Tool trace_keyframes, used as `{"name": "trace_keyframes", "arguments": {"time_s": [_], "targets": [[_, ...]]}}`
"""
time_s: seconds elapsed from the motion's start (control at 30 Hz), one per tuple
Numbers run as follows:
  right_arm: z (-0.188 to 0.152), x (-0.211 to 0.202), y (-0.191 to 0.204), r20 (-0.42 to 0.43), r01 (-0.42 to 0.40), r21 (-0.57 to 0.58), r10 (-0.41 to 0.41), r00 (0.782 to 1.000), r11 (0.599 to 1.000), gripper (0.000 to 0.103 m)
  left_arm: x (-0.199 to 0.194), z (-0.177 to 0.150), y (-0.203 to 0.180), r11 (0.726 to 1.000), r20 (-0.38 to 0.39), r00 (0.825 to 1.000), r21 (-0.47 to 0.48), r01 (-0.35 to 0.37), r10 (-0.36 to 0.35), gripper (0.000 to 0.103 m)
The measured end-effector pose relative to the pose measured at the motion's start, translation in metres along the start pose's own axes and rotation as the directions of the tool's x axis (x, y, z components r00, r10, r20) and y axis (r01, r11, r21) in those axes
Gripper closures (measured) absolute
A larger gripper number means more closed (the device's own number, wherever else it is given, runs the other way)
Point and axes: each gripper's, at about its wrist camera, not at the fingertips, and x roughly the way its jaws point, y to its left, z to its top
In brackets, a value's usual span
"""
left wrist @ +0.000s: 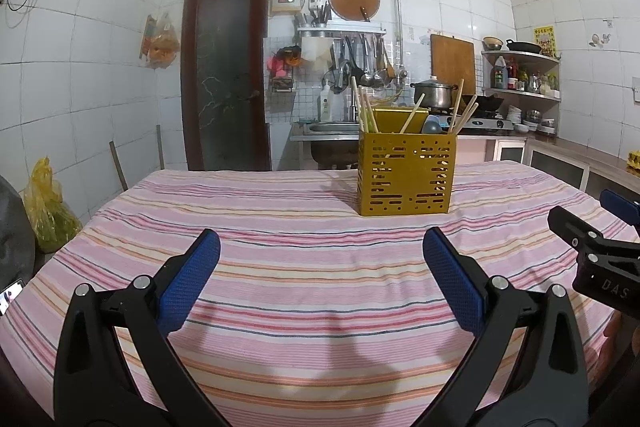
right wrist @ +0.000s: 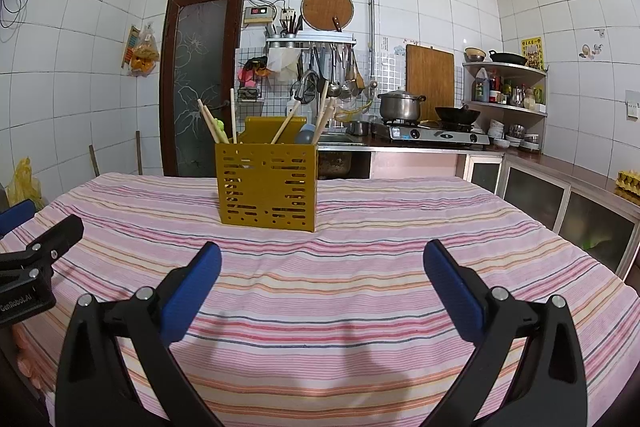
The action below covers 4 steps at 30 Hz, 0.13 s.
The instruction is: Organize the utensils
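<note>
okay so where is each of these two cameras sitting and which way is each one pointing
Left wrist: on the left gripper, low over the striped tablecloth, facing the yellow utensil holder; right gripper at its right edge.
Right wrist: on the right gripper, same heading; left gripper at its left edge.
Shared: holder, chopsticks, cloth, kitchen wall.

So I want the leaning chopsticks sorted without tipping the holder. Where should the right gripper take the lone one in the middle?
Grip the middle chopstick on its bare upper shaft, just above the yellow holder rim, coming from above. It leans right, so tilt the open right gripper to match and lift along the lean.
</note>
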Motion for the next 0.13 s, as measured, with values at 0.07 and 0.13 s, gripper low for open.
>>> {"name": "trace_keyframes", "arguments": {"time_s": [0.07,0.13], "targets": [[0.0003,-0.0005,-0.0002,0.002,0.0,0.001,0.0,1.0,1.0,0.004,0.0005,0.0,0.002,1.0,-0.003,1.0,-0.009,0.002,-0.002,0.005],[0.0001,-0.0007,-0.0003,0.002,0.001,0.001,-0.001,1.0,1.0,0.004,0.0019,0.0002,0.0039,1.0,-0.006,1.0,-0.015,0.003,-0.003,0.005]]}}
